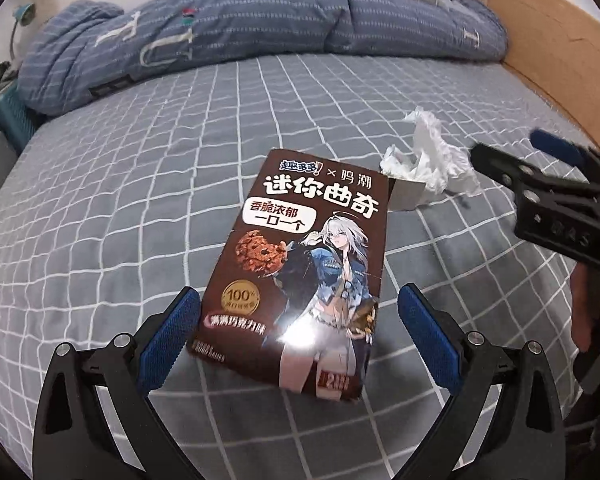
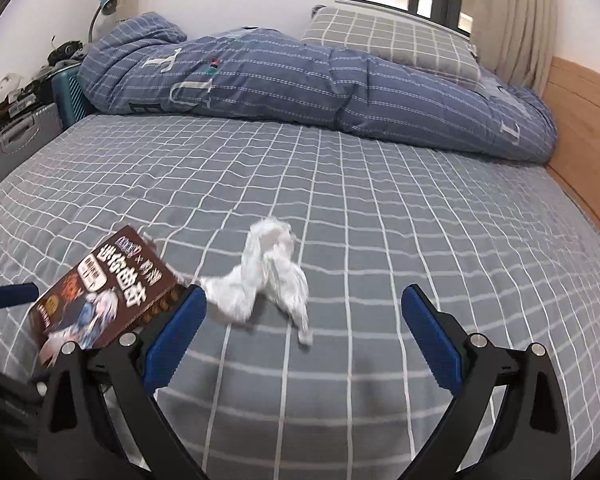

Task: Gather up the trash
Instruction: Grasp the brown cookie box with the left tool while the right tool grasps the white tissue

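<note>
Left gripper (image 1: 298,312): spread wide, straddling flat brown printed cardboard cookie box (image 1: 300,264) on grey checked bedsheet (image 1: 120,200). Right gripper (image 2: 302,316): spread wide, near crumpled white tissue (image 2: 266,280) beside box.

"迷你曲奇", "100%" on cookie box (image 1: 300,264)

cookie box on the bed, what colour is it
Dark brown cookie box with white lettering, clearest in the left wrist view.
</note>
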### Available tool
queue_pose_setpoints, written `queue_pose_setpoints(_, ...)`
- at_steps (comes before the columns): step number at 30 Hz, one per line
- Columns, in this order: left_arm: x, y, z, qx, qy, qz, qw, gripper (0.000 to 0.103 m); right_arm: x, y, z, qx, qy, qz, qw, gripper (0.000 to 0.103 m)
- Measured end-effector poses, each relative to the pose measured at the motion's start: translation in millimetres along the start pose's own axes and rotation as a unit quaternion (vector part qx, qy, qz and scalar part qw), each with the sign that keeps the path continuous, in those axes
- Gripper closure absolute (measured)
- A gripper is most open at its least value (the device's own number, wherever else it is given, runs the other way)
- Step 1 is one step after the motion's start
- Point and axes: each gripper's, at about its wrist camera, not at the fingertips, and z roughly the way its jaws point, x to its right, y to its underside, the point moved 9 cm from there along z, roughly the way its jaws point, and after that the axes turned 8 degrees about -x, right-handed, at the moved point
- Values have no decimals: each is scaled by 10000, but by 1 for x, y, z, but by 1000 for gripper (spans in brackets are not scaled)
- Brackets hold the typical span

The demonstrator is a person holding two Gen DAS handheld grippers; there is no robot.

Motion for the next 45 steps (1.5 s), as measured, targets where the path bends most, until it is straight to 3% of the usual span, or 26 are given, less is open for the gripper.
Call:
queue_pose_setpoints(9,-5,-13,20,-156,-286,122,9994,6,-14,-9,49,-330,-233,112,9991,10)
queue_pose_setpoints(14,-5,-10,33,-326,-47,93,9994,5,-9,-5,67,-537,-434,293,9972,19)
queue_pose_setpoints(23,-8,-10,36,-275,70,-99,9995,8,-16,9,91,-918,-689,205,9932,62)
queue_pose_setpoints(25,-9,-10,34,-242,61,-126,9996,8,-20,11,93,-948,-705,114,9929,85)
queue_pose_setpoints(27,-11,-10,31,-207,52,-163,9996,9,-20,12,93,-965,-678,80,9930,93)
queue_pose_setpoints(45,-15,-10,14,140,-60,-547,9984,9,-13,-10,50,-380,-474,110,9981,95)
